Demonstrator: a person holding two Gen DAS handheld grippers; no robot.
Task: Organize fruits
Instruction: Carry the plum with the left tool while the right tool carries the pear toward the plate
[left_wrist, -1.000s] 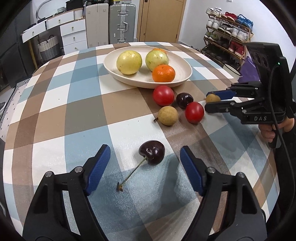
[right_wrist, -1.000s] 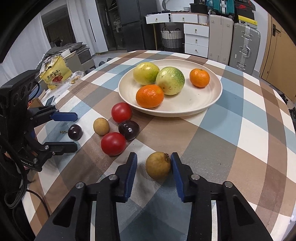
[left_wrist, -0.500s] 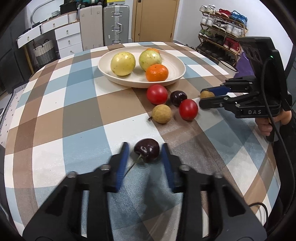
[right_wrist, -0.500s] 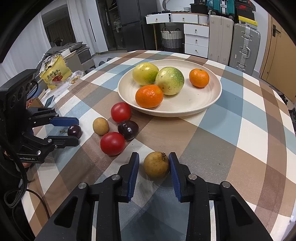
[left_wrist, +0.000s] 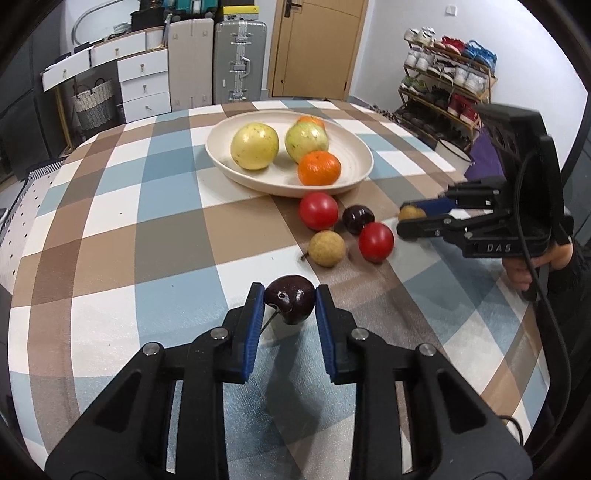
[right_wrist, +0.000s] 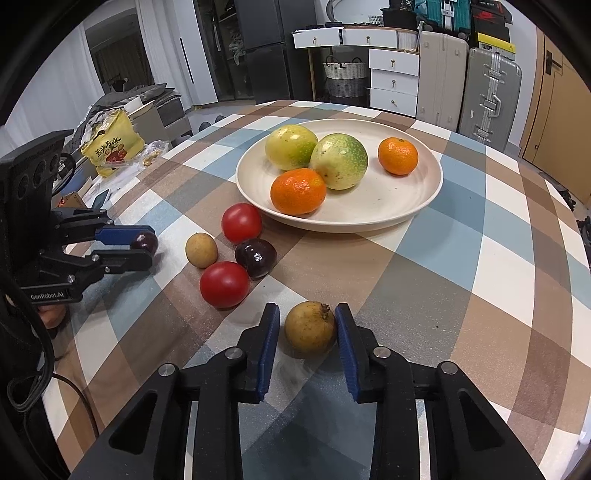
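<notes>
Left wrist view: our left gripper (left_wrist: 290, 308) squeezes the dark cherry (left_wrist: 290, 303) on the near part of the bench (left_wrist: 110, 236). We should lift it slowly and not squash it.

Right wrist view: our right gripper (right_wrist: 306, 334) is narrow around the brown fruit (right_wrist: 309, 333), with 1 pad touching. We close gently, then carry it far to the plate (right_wrist: 388, 206).

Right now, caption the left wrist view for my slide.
Left gripper shut on a dark cherry; loose fruit beside the plate.
</notes>
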